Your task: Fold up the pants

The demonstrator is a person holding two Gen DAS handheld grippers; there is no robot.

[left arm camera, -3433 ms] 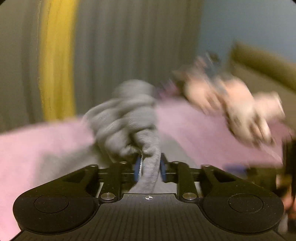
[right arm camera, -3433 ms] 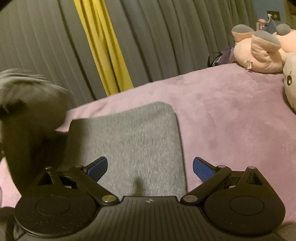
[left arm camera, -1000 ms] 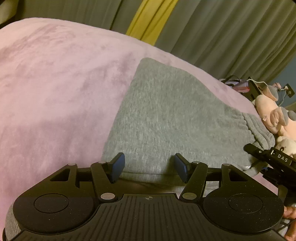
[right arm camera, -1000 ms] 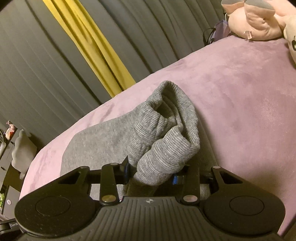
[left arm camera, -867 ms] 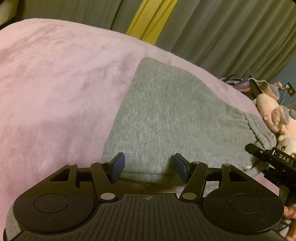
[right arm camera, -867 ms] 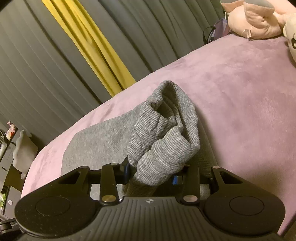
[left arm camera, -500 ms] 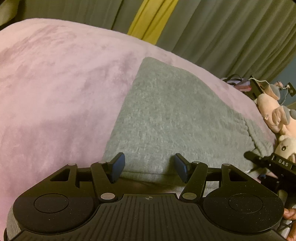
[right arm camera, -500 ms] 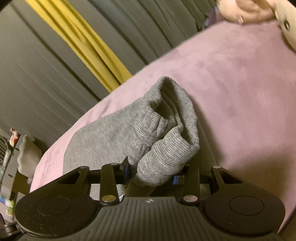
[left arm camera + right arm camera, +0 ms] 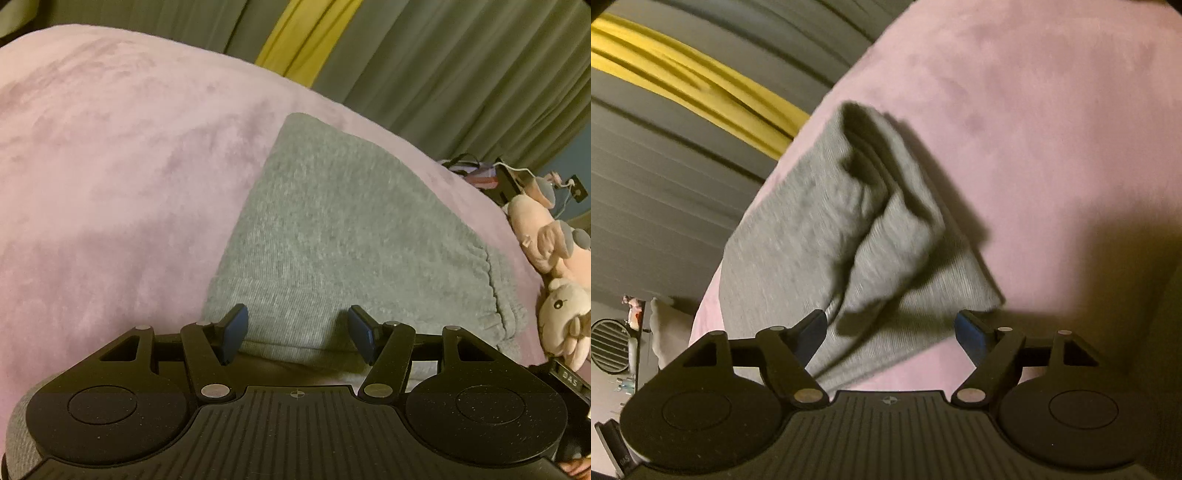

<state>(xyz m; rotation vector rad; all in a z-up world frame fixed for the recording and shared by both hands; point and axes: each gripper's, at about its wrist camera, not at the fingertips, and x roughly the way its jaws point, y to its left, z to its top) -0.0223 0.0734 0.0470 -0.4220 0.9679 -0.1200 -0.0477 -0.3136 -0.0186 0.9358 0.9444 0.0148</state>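
Observation:
Grey knit pants (image 9: 332,236) lie folded on a pink blanket (image 9: 110,166). My left gripper (image 9: 297,330) hovers open over their near edge, nothing between its blue pads. In the right wrist view the same pants (image 9: 820,229) show their bunched ribbed waistband (image 9: 886,236) lying loose on the folded stack. My right gripper (image 9: 890,334) is opening, its jaws wide apart. The fabric lies below and between the fingers, and neither blue pad presses on it.
Pink plush toys (image 9: 554,254) sit at the right end of the bed, with cables and a dark device behind them. Grey curtains with a yellow strip (image 9: 306,40) hang behind the bed. The pink blanket (image 9: 1052,129) stretches out to the right of the pants.
My right gripper has let go of the ribbed waistband, which has dropped onto the stack, and it has rolled and sunk. The left gripper has kept still.

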